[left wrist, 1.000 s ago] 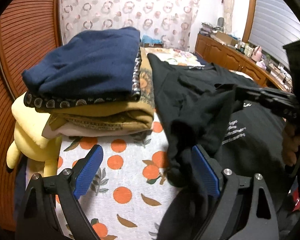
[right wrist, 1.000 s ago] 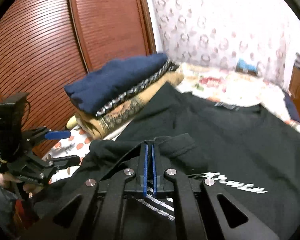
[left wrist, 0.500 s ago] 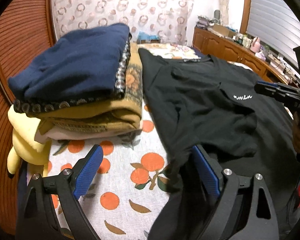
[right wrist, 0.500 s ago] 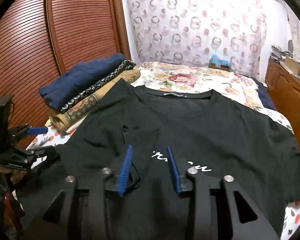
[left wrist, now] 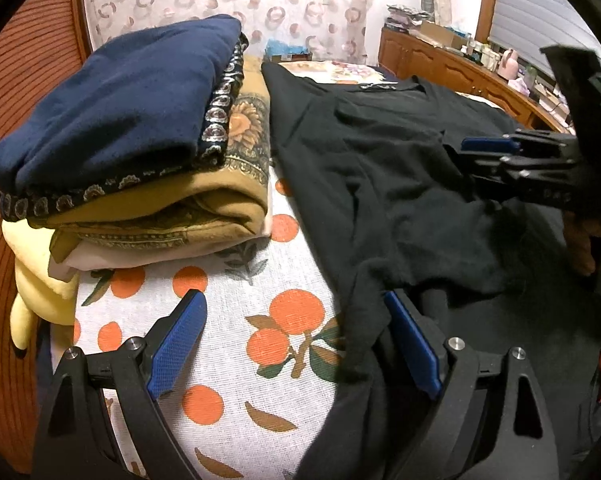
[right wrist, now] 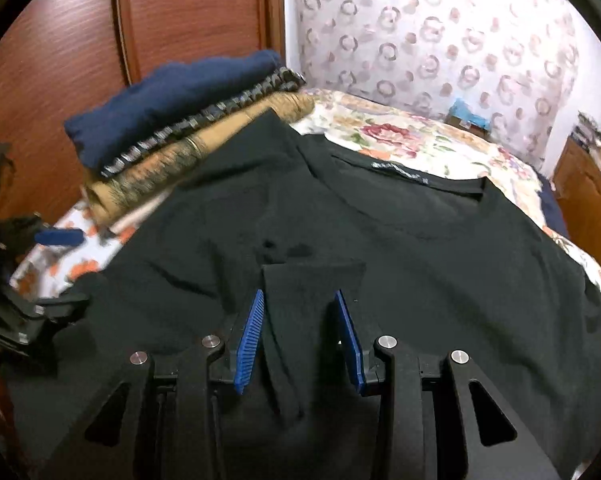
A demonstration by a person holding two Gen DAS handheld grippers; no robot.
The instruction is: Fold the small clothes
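Note:
A black T-shirt [right wrist: 400, 240] lies spread on the bed, collar at the far side. My right gripper [right wrist: 300, 340] hovers low over its near part, open. A folded flap of the shirt [right wrist: 312, 292] lies between the blue pads, which do not press on it. My left gripper [left wrist: 294, 340] stands wide open at the shirt's left edge [left wrist: 360, 320]. That edge hangs just inside its right pad, with the orange-print sheet [left wrist: 228, 300] under the rest of the gap. The right gripper [left wrist: 488, 146] also shows over the shirt in the left wrist view.
A stack of folded clothes [left wrist: 140, 140], navy on top and tan below, sits on the bed left of the shirt. A yellow plush toy [left wrist: 40, 292] hangs beside it. A wooden wardrobe [right wrist: 180, 20] stands at the left, and a dresser [left wrist: 440, 64] at the far right.
My right gripper was shut on shirt fabric a second ago; it has opened, let the fabric go and sunk closer to the shirt. The left gripper stays wide open, barely shifted.

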